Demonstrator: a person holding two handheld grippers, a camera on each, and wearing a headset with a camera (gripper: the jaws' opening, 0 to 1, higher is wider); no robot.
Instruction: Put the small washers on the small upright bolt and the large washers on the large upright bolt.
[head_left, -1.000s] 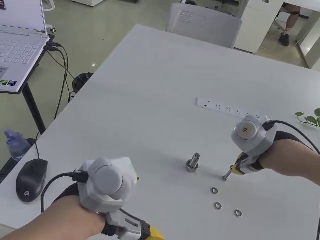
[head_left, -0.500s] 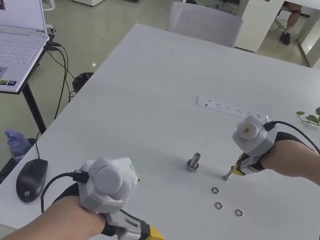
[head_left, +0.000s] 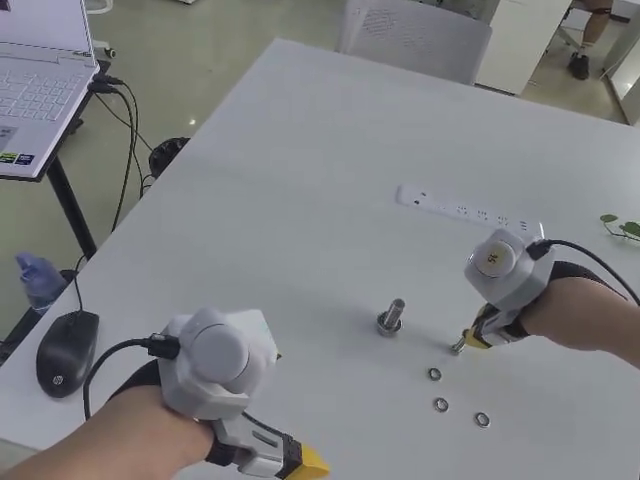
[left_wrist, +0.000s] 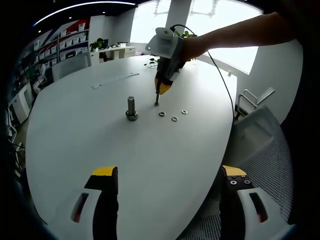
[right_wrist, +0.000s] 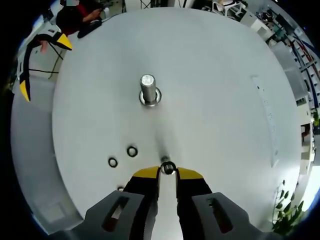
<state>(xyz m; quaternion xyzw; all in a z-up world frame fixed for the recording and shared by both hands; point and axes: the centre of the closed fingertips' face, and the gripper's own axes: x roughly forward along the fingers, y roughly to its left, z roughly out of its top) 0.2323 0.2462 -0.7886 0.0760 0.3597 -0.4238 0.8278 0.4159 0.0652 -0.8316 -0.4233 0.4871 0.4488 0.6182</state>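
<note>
A small washer (right_wrist: 168, 167) sat pinched in the right tool's (right_wrist: 168, 172) narrow jaws, atop the small bolt (head_left: 456, 347). Three loose washers (head_left: 441, 404) lay left of that tool, with the large bolt (head_left: 390, 317) ahead. The left tool (left_wrist: 169, 173) gaped wide over the table (head_left: 300, 200).

A white table (head_left: 300, 200) stands on a pale green floor (head_left: 200, 60). A grey chair (head_left: 415, 40) sits at twelve o'clock, a laptop (head_left: 40, 90) at ten o'clock.

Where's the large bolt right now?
Head view, table centre-right: large bolt stands upright just left of the right gripper, up-left of three loose washers.
</note>
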